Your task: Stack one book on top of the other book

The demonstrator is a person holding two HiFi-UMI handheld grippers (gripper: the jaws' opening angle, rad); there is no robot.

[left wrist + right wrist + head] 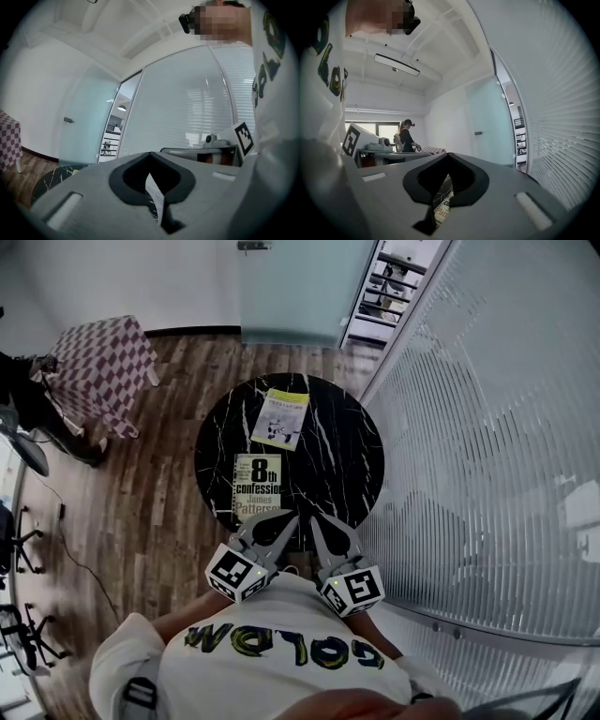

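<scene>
Two books lie apart on the round black marble table [347, 465]. The near one, a dark cover printed "8th confession" [257, 486], is by the table's front edge. A pale yellow-green book [279, 418] lies farther back. My left gripper [292, 518] and right gripper [315, 521] hang side by side close to the person's chest, tips over the table's near edge just right of the near book. Both are shut with nothing in them. In the left gripper view the jaws [150, 155] meet on a thin slit. In the right gripper view the jaws [449, 155] also meet, and the near book's print [443, 206] shows below.
A glass wall with blinds [487, 427] runs along the right of the table, and a frosted door [291, 287] stands at the back. A checkered-cloth table [98, 367] is at the far left on the wood floor. A person [407, 136] stands far off.
</scene>
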